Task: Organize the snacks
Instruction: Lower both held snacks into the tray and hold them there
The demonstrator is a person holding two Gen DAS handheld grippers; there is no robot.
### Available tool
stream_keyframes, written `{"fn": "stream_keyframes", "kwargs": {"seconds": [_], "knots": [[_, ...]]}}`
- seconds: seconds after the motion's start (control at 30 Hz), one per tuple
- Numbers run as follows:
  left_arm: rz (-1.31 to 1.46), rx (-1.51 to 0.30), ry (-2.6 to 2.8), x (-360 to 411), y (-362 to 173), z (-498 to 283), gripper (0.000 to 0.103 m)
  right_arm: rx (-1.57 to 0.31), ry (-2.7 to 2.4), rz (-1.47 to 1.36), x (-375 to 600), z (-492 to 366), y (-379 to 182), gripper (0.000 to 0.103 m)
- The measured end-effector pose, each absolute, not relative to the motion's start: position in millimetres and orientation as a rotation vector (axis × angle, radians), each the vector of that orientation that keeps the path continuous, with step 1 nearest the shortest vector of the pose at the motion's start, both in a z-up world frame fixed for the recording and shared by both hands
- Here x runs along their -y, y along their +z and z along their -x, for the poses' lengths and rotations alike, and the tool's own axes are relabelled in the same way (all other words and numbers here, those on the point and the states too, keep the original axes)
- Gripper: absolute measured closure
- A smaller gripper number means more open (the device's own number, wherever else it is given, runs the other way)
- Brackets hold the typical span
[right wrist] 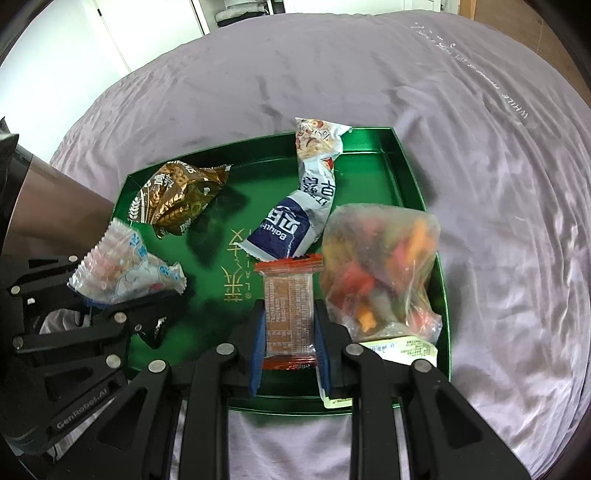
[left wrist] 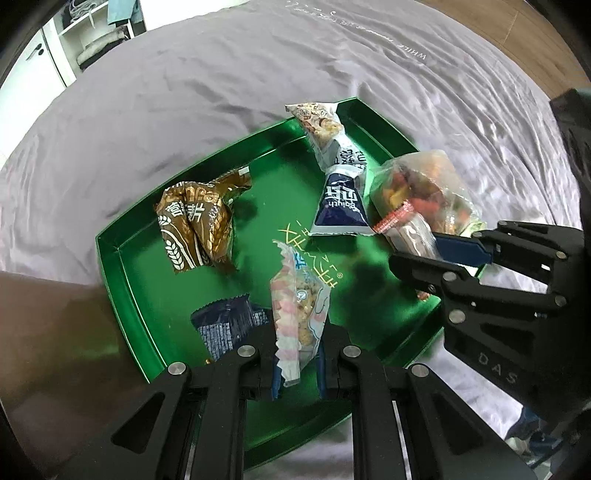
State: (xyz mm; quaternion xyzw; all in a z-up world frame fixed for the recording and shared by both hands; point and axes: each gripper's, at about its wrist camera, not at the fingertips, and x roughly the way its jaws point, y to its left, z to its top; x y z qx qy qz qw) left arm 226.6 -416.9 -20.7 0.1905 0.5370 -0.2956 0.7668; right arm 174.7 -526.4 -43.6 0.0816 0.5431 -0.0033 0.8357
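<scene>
**Two packets held over the green tray**

Two snacks are in the grippers at once. The left gripper (left wrist: 297,363) is clamped on a pink-and-white zigzag-edged packet (left wrist: 299,317) above the tray's near edge. The right gripper (right wrist: 290,350) is clamped on a small brown bar with red ends (right wrist: 290,314), also at the near edge, just beside a clear bag of colourful dried fruit (right wrist: 380,273) in the near right corner.

Already in the green tray (right wrist: 384,173) lie a brown wheat-print packet (right wrist: 173,199) by the far left corner and a blue-and-white packet (right wrist: 299,210) reaching to the far edge. A dark blue packet (left wrist: 229,325) sits near the left gripper.

The step in hand looks like placing; next, each gripper likely needs to lower onto bare tray floor and let go.

The tray rests on a wrinkled lilac bedsheet (right wrist: 498,221); white cupboards (right wrist: 147,33) stand behind.
</scene>
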Motion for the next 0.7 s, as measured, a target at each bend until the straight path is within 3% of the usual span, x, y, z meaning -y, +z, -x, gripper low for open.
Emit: {"fn": "stream_keyframes", "kwargs": {"seconds": [0.7], "knots": [[-0.492,-1.109,-0.584,422.3,-30.9,-226.8,0.092,-1.116,0.007,-0.192,528.3,-166.4,-46.7,0.103]]}}
